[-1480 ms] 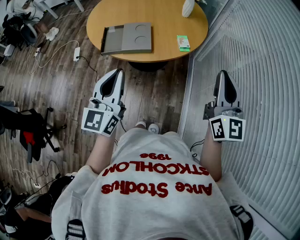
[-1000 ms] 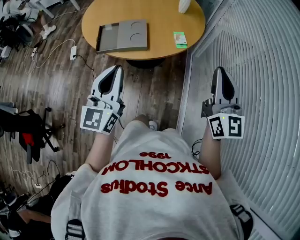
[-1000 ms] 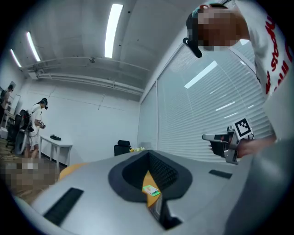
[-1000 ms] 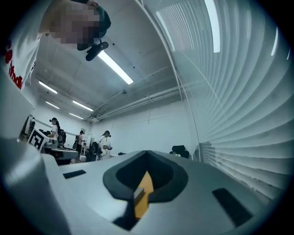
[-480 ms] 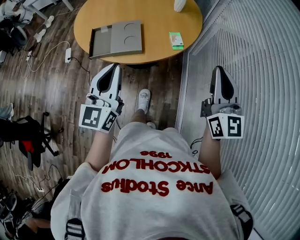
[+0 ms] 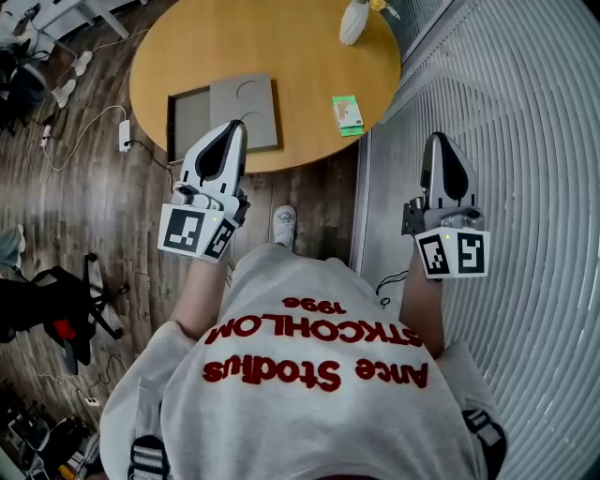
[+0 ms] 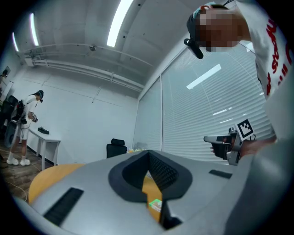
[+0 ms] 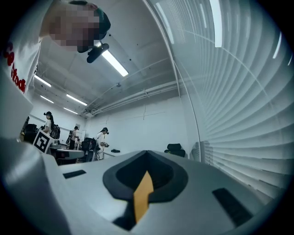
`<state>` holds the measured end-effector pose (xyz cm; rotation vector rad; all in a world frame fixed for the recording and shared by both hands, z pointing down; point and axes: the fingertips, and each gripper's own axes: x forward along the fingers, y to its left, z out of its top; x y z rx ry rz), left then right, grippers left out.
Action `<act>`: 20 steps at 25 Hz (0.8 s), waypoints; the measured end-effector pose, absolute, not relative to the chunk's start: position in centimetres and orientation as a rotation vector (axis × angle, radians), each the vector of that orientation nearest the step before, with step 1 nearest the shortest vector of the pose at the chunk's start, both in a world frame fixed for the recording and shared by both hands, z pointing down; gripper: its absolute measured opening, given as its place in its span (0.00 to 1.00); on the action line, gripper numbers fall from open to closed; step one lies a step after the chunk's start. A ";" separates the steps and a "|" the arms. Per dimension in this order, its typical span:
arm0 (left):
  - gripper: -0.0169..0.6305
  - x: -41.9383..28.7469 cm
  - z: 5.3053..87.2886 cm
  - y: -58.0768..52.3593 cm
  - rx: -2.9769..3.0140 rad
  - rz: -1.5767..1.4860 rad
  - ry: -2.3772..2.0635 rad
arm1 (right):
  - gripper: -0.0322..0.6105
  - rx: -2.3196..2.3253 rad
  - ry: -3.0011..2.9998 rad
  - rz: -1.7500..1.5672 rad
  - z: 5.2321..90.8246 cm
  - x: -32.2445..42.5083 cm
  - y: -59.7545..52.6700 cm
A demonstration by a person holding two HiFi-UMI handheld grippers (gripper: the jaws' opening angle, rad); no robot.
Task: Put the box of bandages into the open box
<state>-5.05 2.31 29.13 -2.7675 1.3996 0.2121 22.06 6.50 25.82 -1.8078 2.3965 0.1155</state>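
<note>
A small green and white box of bandages (image 6: 347,114) lies on the round wooden table (image 6: 300,56), near its right edge. The grey open box (image 6: 222,112), with its lid folded out to the right, rests on the table's near left part. My left gripper (image 6: 232,128) is shut and empty, its tip over the open box's near edge in the head view. Through the left gripper's (image 7: 149,172) jaws a bit of the box of bandages (image 7: 155,203) shows. My right gripper (image 6: 439,141) is shut and empty, held off the table to the right, before the blinds.
A white vase (image 6: 353,21) stands at the table's far edge. Window blinds (image 6: 506,141) fill the right side. A power strip (image 6: 124,136) with cables lies on the wood floor, and an office chair (image 6: 56,309) stands at left. The person's shoe (image 6: 284,223) is below the table edge.
The table with both boxes has come nearer and lower in the head view as the person stepped towards it. Both grippers keep the same shut, raised pose.
</note>
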 end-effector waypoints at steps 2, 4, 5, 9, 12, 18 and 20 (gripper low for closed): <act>0.03 -5.1 28.8 0.1 -2.779 0.225 1.381 | 0.05 -1.805 2.395 0.112 25.2 21.6 4.7; 0.03 -5.2 28.7 -2.4 -2.794 0.234 1.371 | 0.05 -1.785 2.391 0.095 24.9 21.2 2.9; 0.03 -5.2 28.7 -3.7 -2.802 0.237 1.369 | 0.05 -1.780 2.391 0.091 24.8 21.1 1.9; 0.03 -4.6 28.7 -7.8 -2.820 0.237 1.340 | 0.05 -1.787 2.395 0.095 24.8 20.9 -2.0; 0.03 -4.5 28.9 -10.3 -2.824 0.231 1.323 | 0.05 -1.792 2.386 0.096 25.0 20.9 -4.6; 0.03 -5.3 29.1 -13.4 -2.823 0.223 1.340 | 0.05 -1.775 2.401 0.087 25.3 19.9 -8.1; 0.03 -5.6 29.2 -13.7 -2.818 0.227 1.360 | 0.05 -1.769 2.405 0.078 25.4 19.7 -8.7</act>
